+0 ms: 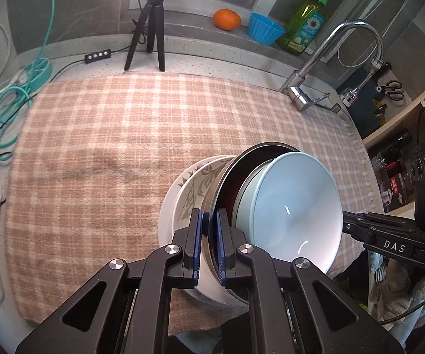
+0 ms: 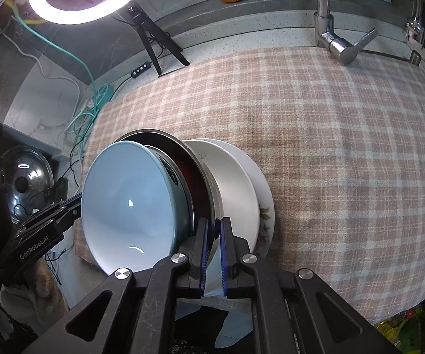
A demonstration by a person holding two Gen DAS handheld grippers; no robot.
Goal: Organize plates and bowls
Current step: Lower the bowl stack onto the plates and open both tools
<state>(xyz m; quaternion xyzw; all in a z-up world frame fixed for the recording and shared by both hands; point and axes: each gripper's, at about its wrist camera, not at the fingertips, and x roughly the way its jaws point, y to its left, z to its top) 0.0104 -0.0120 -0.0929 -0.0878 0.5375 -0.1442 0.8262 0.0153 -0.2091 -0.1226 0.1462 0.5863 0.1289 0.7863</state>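
A nested stack is held on edge above the checked cloth [image 1: 109, 147]: a pale blue bowl [image 1: 295, 203] sits inside a dark metal pan [image 1: 227, 177], backed by a white flowered plate [image 1: 189, 188]. My left gripper [image 1: 209, 230] is shut on the pan's rim. My right gripper [image 2: 214, 236] is shut on the same pan rim [image 2: 209, 194] from the opposite side, with the blue bowl [image 2: 127, 203] to its left and the white plate [image 2: 236, 188] to its right. The right gripper also shows in the left wrist view [image 1: 345, 224].
A chrome tap [image 1: 330, 59] stands at the back right. A tripod [image 1: 150, 26], an orange [image 1: 226, 19], a blue cup [image 1: 264, 29] and a green soap bottle [image 1: 307, 26] line the back ledge. Cables [image 1: 9, 103] lie at the left. A pot lid [image 2: 26, 177] is at the far left.
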